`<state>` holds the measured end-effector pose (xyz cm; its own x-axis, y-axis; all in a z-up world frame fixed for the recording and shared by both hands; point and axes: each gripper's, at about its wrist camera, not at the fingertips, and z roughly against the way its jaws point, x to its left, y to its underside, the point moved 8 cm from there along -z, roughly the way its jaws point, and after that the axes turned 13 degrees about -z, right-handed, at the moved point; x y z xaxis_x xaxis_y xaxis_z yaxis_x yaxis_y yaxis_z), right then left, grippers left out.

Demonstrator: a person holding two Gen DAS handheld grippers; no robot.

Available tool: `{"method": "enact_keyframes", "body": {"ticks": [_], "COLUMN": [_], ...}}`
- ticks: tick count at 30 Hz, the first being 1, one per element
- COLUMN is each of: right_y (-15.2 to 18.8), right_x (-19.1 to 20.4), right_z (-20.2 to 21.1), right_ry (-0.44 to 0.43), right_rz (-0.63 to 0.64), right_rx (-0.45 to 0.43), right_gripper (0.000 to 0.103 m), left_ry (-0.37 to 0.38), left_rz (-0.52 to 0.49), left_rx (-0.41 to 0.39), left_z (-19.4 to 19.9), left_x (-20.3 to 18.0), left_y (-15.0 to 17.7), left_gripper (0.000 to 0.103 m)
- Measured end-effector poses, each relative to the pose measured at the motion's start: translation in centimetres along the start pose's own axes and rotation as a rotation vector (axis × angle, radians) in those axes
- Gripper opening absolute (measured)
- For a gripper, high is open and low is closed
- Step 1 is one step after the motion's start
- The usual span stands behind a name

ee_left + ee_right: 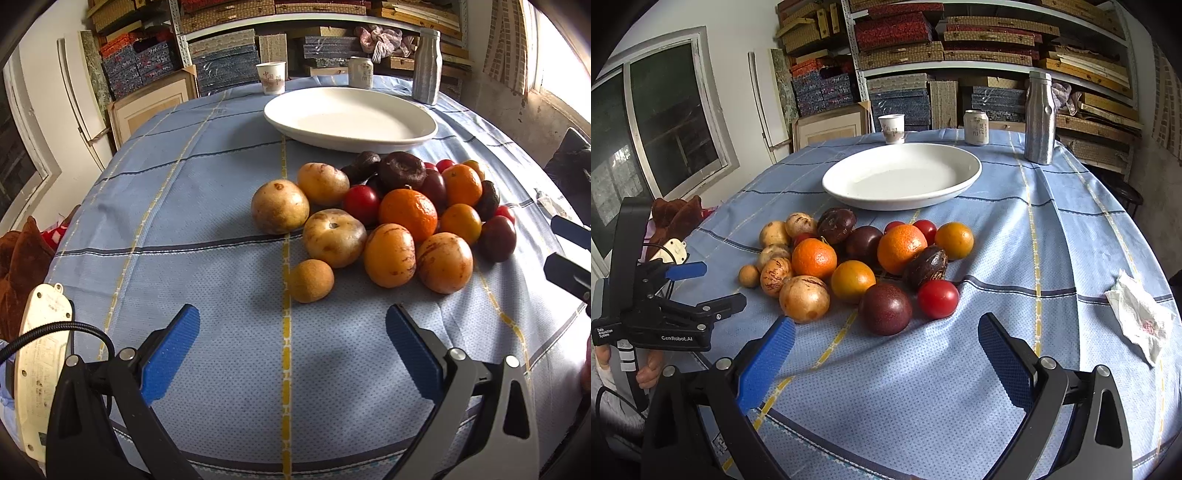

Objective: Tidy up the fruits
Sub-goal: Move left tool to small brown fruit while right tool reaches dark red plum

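While both jaws gape, "GenRobot.AI" on left gripper (689, 286), right gripper (886, 339) unlabelled.

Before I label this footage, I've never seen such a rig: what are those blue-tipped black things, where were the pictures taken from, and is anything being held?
Each is a handheld two-finger tool with a camera looking along its fingers. One picture comes from the left tool, the other from the right tool. In the right view the left tool appears from the side, gripped by a hand. Both are open and hold nothing. On the blue tablecloth lie a pile of fruit, an empty white plate, a paper cup, a can, a metal bottle and a crumpled tissue.
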<state>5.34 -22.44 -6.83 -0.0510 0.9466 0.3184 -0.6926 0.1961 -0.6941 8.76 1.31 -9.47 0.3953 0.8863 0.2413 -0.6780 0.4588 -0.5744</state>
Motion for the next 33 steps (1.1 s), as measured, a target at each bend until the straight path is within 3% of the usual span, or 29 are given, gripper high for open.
{"method": "enact_keyframes", "body": {"ticks": [16,25,29,31,33], "right_y": [0.0,-0.1,0.0,0.0,0.1], "right_x": [0.3,1.0,0.9,0.9,1.0], "right_z": [-0.7,-0.4,-0.5,-0.6,-0.7], "right_ry": [0.000,-0.028,-0.039,-0.041,-0.044], "right_rz": [0.020,0.047,0.039,0.038,0.043], "right_rx": [0.042,0.024,0.033,0.040,0.041], "right_gripper": [0.100,0.099,0.092,0.089,0.087], "left_ry": [0.036,0.077,0.079,0.090,0.114], "left_rz": [0.013,0.038,0.040,0.038,0.032], "left_rx": [0.019,0.029,0.022,0.019,0.040], "left_z": [-0.9,-1.5,-1.7,-1.8,-2.3], "left_x": [0.1,0.4,0.6,0.7,0.6], "left_y": [-0.6,-0.7,-1.2,-1.5,-1.6], "left_gripper": [0.099,0.099,0.098,0.090,0.069]}}
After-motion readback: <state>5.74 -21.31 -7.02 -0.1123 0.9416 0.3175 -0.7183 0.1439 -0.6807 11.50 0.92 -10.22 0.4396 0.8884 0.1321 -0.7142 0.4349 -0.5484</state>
